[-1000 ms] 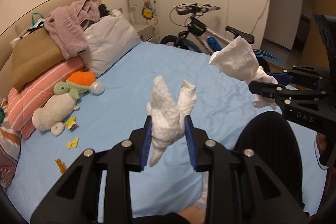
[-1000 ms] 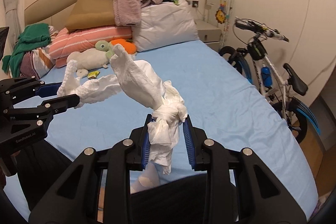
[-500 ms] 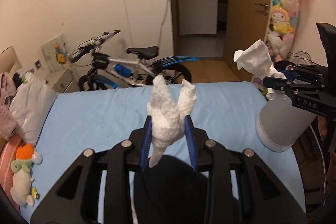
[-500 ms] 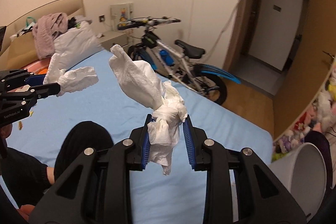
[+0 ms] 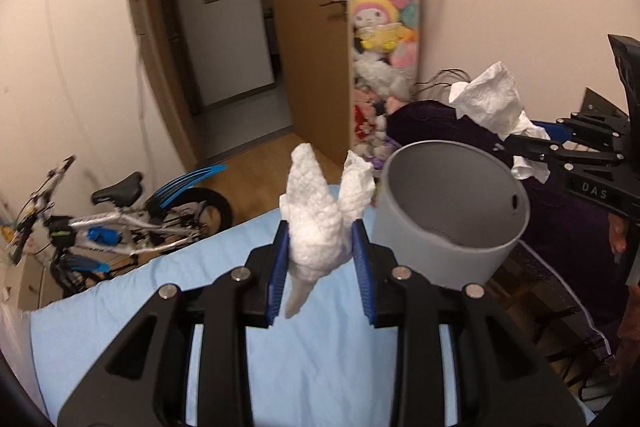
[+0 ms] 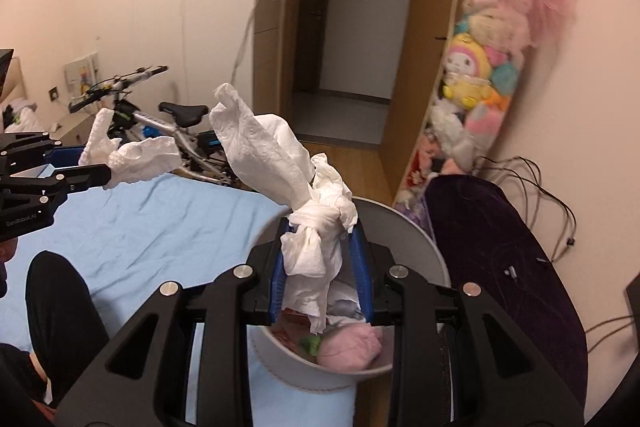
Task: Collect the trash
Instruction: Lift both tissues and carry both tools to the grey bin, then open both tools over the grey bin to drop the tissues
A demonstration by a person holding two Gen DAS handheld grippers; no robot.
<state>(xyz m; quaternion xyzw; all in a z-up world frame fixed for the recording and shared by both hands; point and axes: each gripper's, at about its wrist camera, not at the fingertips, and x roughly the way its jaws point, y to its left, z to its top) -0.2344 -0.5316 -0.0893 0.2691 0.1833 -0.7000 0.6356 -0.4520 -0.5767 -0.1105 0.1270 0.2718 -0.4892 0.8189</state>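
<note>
My left gripper [image 5: 320,231] is shut on a crumpled white tissue [image 5: 320,215] that sticks up in two lobes over the bed's foot end. Just to its right stands the round grey trash bin [image 5: 448,227]. My right gripper [image 6: 322,231] is shut on a knotted white paper towel [image 6: 280,163] and hangs right above the bin [image 6: 420,239], which holds a pink wad [image 6: 352,347] and other scraps. Each gripper also shows in the other's view: the right one [image 5: 532,151] beyond the bin, the left one [image 6: 96,171] over the bed.
A light blue bed sheet [image 5: 320,367] lies below. A bicycle [image 5: 132,223] leans at the wall beside the bed. A dark purple bundle [image 6: 500,247] sits right of the bin, a net of plush toys [image 6: 480,67] hangs by the open door, and the person's black-clad leg [image 6: 60,307] rests at lower left.
Both grippers have swung from the pillow end of the bed round to the foot end, each still holding its paper. The grey bin has come into view, now under the right gripper.
</note>
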